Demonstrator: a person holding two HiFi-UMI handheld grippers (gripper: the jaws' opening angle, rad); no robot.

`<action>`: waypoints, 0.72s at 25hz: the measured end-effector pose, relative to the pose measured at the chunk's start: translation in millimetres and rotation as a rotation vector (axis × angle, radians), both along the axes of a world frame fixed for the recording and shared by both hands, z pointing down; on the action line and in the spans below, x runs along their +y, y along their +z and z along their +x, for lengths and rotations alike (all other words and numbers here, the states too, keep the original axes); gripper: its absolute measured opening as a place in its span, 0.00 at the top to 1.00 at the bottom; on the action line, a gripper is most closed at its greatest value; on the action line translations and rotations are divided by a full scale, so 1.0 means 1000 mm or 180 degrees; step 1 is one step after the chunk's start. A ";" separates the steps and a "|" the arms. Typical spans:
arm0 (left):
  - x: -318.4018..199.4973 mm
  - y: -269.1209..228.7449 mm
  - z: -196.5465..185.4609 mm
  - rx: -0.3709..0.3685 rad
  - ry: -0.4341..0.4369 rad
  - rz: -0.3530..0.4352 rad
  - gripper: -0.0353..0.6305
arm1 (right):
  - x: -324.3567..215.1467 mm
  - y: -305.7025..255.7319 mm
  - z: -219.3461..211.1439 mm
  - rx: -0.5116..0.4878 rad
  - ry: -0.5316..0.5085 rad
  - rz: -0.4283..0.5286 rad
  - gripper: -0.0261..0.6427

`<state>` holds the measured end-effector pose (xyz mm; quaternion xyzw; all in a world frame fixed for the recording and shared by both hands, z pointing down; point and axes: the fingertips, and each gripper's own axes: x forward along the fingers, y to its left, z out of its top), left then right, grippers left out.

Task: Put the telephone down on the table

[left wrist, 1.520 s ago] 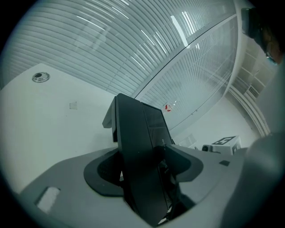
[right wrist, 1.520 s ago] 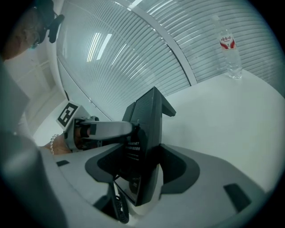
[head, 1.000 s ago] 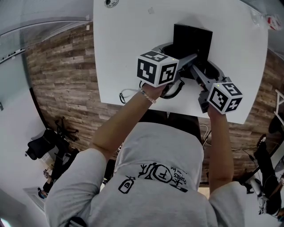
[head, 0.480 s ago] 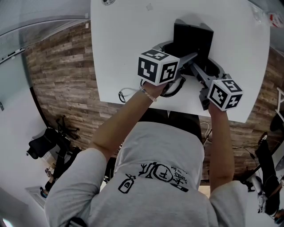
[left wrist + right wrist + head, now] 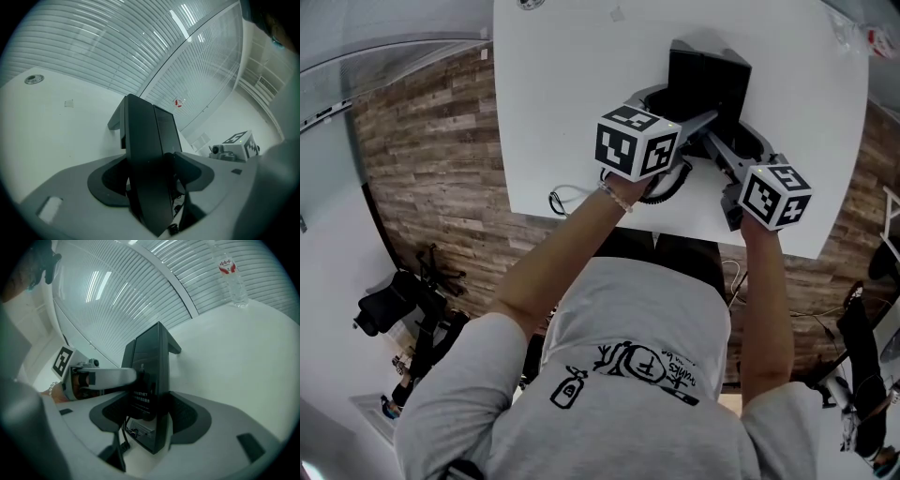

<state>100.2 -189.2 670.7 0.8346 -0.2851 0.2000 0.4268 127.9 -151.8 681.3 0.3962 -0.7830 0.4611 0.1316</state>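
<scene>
A black telephone (image 5: 708, 82) stands on edge on the white table (image 5: 572, 103), its base near the front edge. My left gripper (image 5: 709, 120) reaches in from the left and is shut on the telephone (image 5: 147, 154), which fills the space between its grey jaws. From the right, my right gripper (image 5: 718, 150) is also shut on the telephone (image 5: 150, 380), with the labelled underside facing left. The left gripper's finger (image 5: 110, 376) shows pressed against that side. A black coiled cord (image 5: 671, 186) hangs below the telephone, partly hidden by the left marker cube.
A clear water bottle (image 5: 232, 277) stands at the table's far right corner. A round metal grommet (image 5: 34, 79) sits at the far left. A thin white cable (image 5: 567, 199) loops at the table's front edge. Wood-patterned floor surrounds the table.
</scene>
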 end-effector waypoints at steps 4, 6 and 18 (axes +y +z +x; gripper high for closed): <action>-0.001 -0.001 -0.003 -0.0058 -0.0065 0.0085 0.48 | 0.001 -0.001 0.000 0.0146 0.0010 -0.0048 0.62; -0.002 -0.001 -0.007 -0.0099 -0.0115 0.0147 0.46 | 0.001 -0.002 0.003 0.0245 0.0030 -0.0045 0.62; 0.000 -0.054 -0.050 -0.0130 -0.0344 0.0298 0.44 | 0.002 -0.077 0.027 0.0603 0.0201 0.0448 0.62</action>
